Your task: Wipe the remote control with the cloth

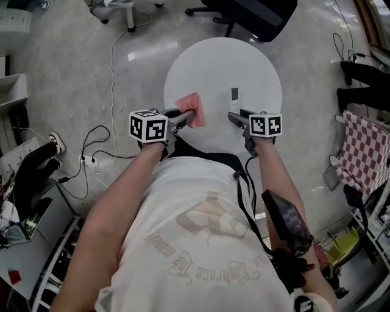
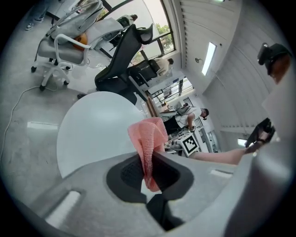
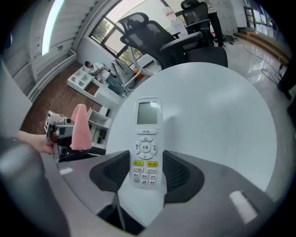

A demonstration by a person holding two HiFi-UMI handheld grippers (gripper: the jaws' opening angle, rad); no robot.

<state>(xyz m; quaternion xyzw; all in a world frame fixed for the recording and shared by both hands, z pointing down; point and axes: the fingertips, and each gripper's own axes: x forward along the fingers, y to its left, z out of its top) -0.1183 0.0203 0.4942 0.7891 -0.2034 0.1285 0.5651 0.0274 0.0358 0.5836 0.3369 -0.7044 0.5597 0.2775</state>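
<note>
My left gripper (image 1: 183,116) is shut on a pink cloth (image 1: 192,109), which stands up in a fold from between the jaws (image 2: 149,134) over the near left part of the round white table (image 1: 219,67). My right gripper (image 1: 234,117) is shut on the lower end of a white remote control (image 1: 234,94). The remote's screen and buttons face up (image 3: 147,134), and both pads lie against its sides. It points out over the tabletop (image 3: 217,111). In the right gripper view the cloth (image 3: 81,127) and the left gripper show at the left.
A black office chair (image 1: 256,15) stands behind the table and a white chair base (image 1: 125,9) at the far left. Cables (image 1: 97,149) trail over the floor at the left. A red-checked cloth (image 1: 362,152) hangs at the right.
</note>
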